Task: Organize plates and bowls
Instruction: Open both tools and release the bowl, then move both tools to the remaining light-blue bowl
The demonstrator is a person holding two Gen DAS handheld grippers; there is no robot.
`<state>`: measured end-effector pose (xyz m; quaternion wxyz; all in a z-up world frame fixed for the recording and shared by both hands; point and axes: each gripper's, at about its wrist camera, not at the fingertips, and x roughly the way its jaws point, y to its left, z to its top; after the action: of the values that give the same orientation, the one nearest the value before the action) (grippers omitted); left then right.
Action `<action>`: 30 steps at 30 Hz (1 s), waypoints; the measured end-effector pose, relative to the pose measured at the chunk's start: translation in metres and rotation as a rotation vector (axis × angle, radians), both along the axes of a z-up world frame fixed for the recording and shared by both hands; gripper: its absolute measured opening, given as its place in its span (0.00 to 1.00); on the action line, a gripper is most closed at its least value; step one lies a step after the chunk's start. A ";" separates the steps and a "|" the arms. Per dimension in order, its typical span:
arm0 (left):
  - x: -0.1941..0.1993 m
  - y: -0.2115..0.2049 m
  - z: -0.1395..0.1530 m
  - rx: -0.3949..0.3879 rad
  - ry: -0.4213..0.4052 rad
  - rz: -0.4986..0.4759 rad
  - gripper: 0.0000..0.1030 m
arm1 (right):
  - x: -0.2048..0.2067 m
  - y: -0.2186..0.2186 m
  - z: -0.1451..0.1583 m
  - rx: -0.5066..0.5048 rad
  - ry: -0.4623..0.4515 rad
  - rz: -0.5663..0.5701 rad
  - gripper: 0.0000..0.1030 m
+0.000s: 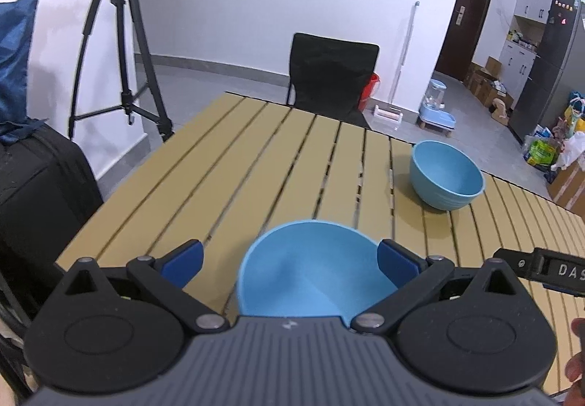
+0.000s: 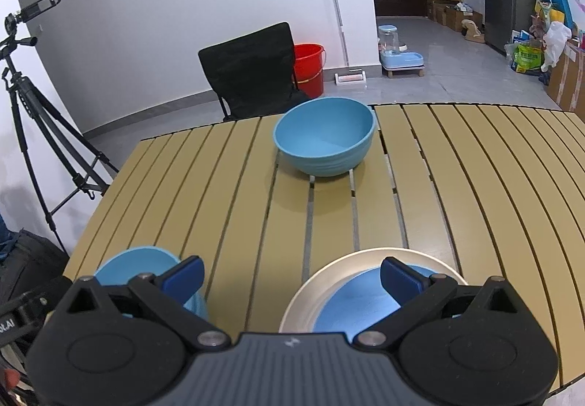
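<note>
A small blue bowl sits on the slatted table right in front of my left gripper, which is open with its right pad at the bowl's rim. The same bowl shows at lower left in the right wrist view. A larger blue bowl stands farther right on the table; it sits mid-table in the right wrist view. My right gripper is open above a blue plate stacked on a silver plate.
A black chair stands at the table's far edge. A tripod and a black suitcase are at the left. A red bucket and a pet feeder are on the floor beyond.
</note>
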<state>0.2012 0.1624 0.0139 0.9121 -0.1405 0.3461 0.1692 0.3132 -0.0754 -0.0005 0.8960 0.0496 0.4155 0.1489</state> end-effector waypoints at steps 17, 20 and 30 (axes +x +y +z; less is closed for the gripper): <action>0.051 -0.030 0.016 0.022 -0.005 -0.063 1.00 | 0.032 -0.030 0.000 -0.020 0.000 -0.026 1.00; 0.061 -0.032 0.015 0.009 -0.003 -0.070 1.00 | 0.042 -0.037 -0.001 -0.016 0.004 -0.030 1.00; 0.100 -0.041 0.017 -0.023 0.034 -0.084 1.00 | 0.081 -0.053 -0.001 0.011 0.041 -0.036 1.00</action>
<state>0.3010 0.1211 0.0305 0.9108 -0.1333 0.3688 0.1293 0.3941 -0.1286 -0.0020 0.8896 0.0651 0.4318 0.1341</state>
